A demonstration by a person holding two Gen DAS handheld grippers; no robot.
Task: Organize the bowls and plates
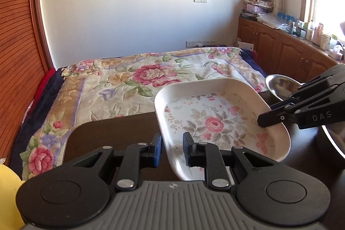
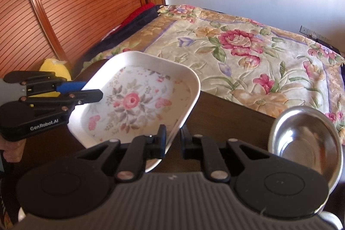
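A white squarish plate with a rose pattern (image 1: 215, 120) is held tilted above the dark table (image 1: 112, 133); it also shows in the right wrist view (image 2: 138, 98). My left gripper (image 1: 172, 149) straddles its near-left rim, jaws on either side of the rim. My right gripper (image 2: 173, 142) straddles the opposite rim and shows in the left wrist view (image 1: 270, 116). Whether either pair of pads presses the rim is unclear. A steel bowl (image 2: 306, 139) sits on the table to the right, also in the left wrist view (image 1: 280, 85).
A bed with a floral blanket (image 1: 151, 79) lies just beyond the table's far edge. A wooden headboard (image 2: 75, 3) stands at left. A second steel bowl's rim (image 1: 334, 139) is at far right. A cluttered wooden cabinet (image 1: 291, 51) lines the window wall.
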